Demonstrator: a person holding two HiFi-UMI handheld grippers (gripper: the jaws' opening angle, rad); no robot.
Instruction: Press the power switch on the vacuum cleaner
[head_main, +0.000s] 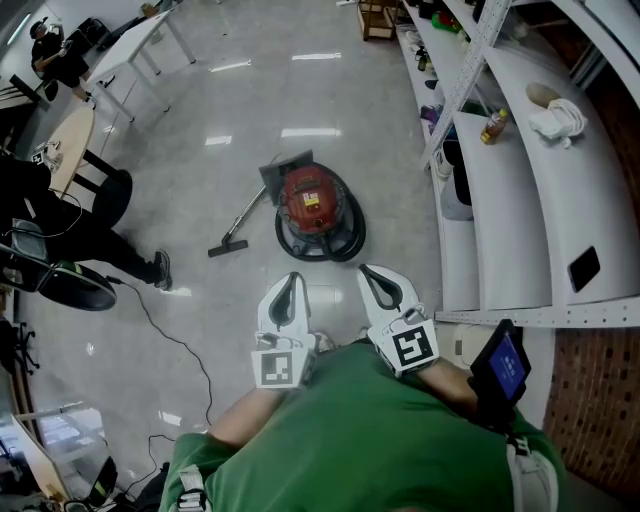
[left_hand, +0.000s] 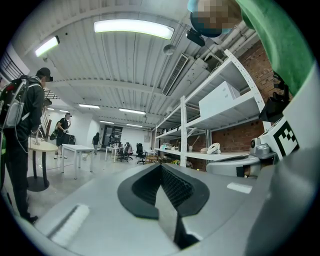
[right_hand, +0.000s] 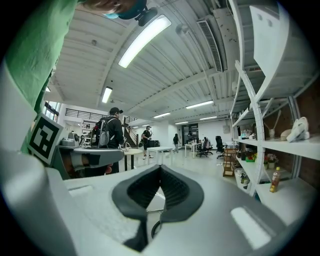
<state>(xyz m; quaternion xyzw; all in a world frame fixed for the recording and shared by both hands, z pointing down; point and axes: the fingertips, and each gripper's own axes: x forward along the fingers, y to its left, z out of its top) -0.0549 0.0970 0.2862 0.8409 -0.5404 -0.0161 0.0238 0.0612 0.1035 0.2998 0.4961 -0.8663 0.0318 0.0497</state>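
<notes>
One vacuum cleaner (head_main: 318, 210) stands on the glossy grey floor (head_main: 200, 180), ahead of both grippers and well apart from them. Its body is a red dome with a small pale label on top, seated in a round black base. A dark wand (head_main: 240, 222) runs from its left side down to a floor nozzle lying flat on the floor. The power switch cannot be picked out at this size.

The left gripper (head_main: 293, 278) and right gripper (head_main: 366, 270) are held side by side, close to the person's green shirt (head_main: 360, 440), tips pointing toward the vacuum cleaner. Both pairs of jaws are closed tip to tip, with nothing between them. Each gripper's own view confirms this: the left gripper (left_hand: 161, 166) shows its black ribbed pads meeting at the tip, and the right gripper (right_hand: 160, 167) shows the same.

Only the head view shows the vacuum cleaner. That view also shows white shelving (head_main: 520, 230) on the right carrying a bottle (head_main: 492, 125) and a white cloth (head_main: 558, 118), a thin cable (head_main: 180, 335) trailing across the floor, and a seated person in black (head_main: 70, 235) at the left.

The gripper views look level across the room. The left gripper view takes in a standing person with a backpack (left_hand: 22, 125), a white counter (left_hand: 77, 149) and ceiling strip lights (left_hand: 134, 27). The right gripper view shows the marker cube (right_hand: 44, 138) of the other gripper and the bottle (right_hand: 274, 180) on its shelf.
</notes>
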